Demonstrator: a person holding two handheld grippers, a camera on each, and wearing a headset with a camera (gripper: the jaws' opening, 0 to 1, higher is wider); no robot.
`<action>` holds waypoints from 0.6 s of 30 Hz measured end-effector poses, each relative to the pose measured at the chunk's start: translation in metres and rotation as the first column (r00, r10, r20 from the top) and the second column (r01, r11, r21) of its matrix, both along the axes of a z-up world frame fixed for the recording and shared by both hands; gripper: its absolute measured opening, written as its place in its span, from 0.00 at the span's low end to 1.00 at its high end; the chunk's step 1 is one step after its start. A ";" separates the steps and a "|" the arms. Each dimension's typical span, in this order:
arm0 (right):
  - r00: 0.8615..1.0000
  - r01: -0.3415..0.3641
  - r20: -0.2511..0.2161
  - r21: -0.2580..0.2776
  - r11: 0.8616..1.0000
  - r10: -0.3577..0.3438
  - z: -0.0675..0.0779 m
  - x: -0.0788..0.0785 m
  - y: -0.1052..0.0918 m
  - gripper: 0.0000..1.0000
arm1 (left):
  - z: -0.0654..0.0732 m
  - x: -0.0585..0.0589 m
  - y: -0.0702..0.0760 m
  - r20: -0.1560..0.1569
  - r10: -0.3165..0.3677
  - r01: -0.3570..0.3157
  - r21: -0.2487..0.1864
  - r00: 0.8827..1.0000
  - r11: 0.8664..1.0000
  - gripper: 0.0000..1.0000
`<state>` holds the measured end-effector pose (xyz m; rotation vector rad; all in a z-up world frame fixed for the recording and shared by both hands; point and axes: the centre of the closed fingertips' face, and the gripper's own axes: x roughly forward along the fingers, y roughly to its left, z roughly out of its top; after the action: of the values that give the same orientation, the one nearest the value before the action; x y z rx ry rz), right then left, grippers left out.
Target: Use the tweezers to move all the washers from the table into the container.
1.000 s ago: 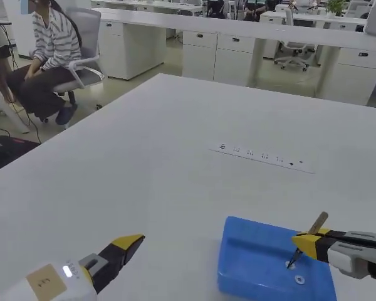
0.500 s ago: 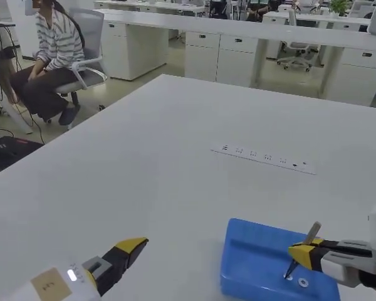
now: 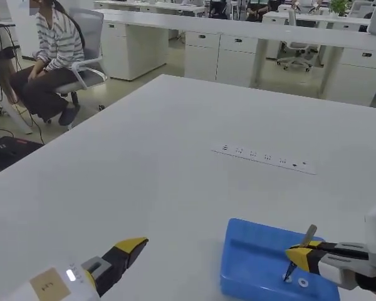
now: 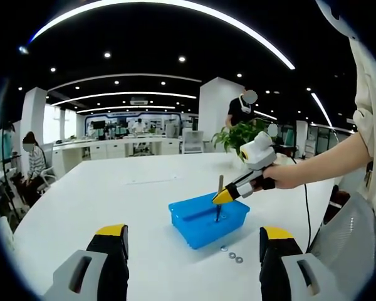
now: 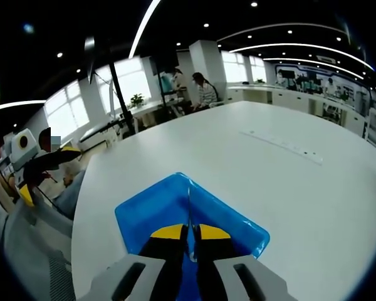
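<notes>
A broad white desk [image 3: 175,157] takes up most of the head view, with rows of other office furniture behind it. At the far left a person [image 3: 50,50] in a striped top sits on a grey chair [image 3: 88,44] beyond the desk.

Near the front edge of the desk sits a blue container [image 3: 257,251], a shallow rectangular tray with low walls. The left gripper [image 3: 133,246] hangs over bare desk to the left of it, well apart from it. In the left gripper view its yellow-tipped jaws stand wide apart with nothing between them.

The right gripper [image 3: 297,255] reaches in over the right part of the container. Its jaws are pressed nearly together on a pair of tweezers [image 3: 291,271], which stand tilted, handle end up and points down inside the container. In the right gripper view the thin tweezers run forward from between the closed jaws over the blue floor.

Farther back on the desk lies a flat white strip of sockets [image 3: 263,157].

One washer [image 3: 302,283] lies on the container floor just beside the tweezer points. In the left gripper view, a few washers [image 4: 232,255] lie on the desk just outside the container's near wall.
</notes>
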<state>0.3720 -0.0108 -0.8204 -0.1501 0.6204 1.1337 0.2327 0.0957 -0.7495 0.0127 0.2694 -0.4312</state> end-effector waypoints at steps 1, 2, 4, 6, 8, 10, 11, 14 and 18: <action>1.000 -0.003 0.006 -0.006 1.000 0.003 0.000 -0.001 0.000 0.03 | 0.000 0.000 0.000 0.000 0.001 -0.001 0.000 1.000 1.000 0.88; 1.000 -0.002 0.013 -0.008 1.000 0.002 0.000 0.000 -0.001 0.03 | 0.000 0.000 0.000 0.001 0.001 -0.001 0.000 1.000 1.000 0.88; 1.000 0.003 0.009 -0.001 1.000 -0.003 0.001 -0.002 -0.002 0.04 | 0.000 0.000 0.000 0.002 0.001 -0.001 -0.002 1.000 1.000 0.88; 1.000 0.017 0.002 0.018 1.000 -0.017 0.004 -0.003 -0.003 0.04 | 0.000 0.000 0.000 0.003 0.003 -0.003 -0.001 1.000 1.000 0.88; 1.000 0.026 0.003 0.029 0.999 -0.026 0.006 -0.003 -0.005 0.04 | 0.000 0.000 0.000 0.001 0.003 -0.003 -0.002 1.000 1.000 0.88; 0.999 0.033 0.003 0.044 0.998 -0.033 0.011 -0.005 -0.005 0.04 | 0.000 0.000 0.000 0.001 0.001 -0.001 -0.002 1.000 1.000 0.88; 1.000 0.030 0.004 0.050 0.998 -0.031 0.014 -0.006 -0.006 0.04 | 0.000 0.000 0.000 0.001 0.000 0.000 -0.002 1.000 1.000 0.88; 0.999 0.038 0.007 0.076 0.996 -0.039 0.022 -0.008 -0.006 0.04 | 0.000 0.000 -0.002 0.000 -0.006 0.006 0.002 1.000 1.000 0.88; 0.999 0.054 -0.001 0.125 0.991 -0.054 0.035 -0.010 -0.006 0.03 | 0.000 0.000 -0.002 -0.001 -0.005 0.005 0.000 1.000 1.000 0.88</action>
<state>0.3617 -0.0170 -0.7856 -0.0272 0.5460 1.1165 0.2324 0.0936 -0.7498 0.0132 0.2701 -0.4364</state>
